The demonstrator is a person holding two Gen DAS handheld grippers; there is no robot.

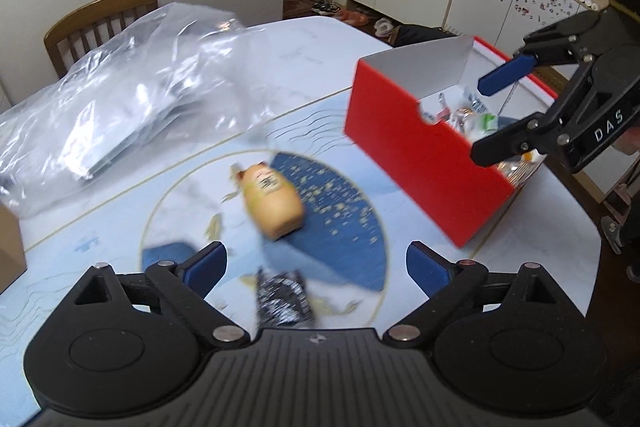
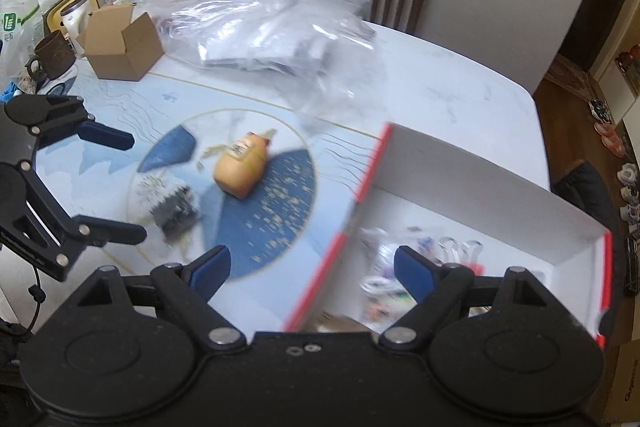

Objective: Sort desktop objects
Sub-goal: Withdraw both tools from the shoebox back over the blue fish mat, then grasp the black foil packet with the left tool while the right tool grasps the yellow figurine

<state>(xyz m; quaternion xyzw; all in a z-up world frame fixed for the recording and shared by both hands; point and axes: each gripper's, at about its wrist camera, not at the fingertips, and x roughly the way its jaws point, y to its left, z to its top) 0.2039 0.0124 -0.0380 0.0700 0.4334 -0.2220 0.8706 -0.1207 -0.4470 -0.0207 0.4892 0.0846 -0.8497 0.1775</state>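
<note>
Tan pouch (image 1: 272, 205) lies flat, long axis diagonal across mat (image 1: 340, 227).

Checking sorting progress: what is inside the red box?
The red box holds a jumble of small items, too blurred to name. The right tool hangs open over it and hides the near part.

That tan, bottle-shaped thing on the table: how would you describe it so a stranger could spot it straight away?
Start at the white table and find the round blue-and-white design printed on its mat, beside the red box. The tan pouch lies on its side near the circle's middle. Its only close neighbour is a small black-and-silver packet; the pouch is bigger, rounded, and carries a small label.
</note>
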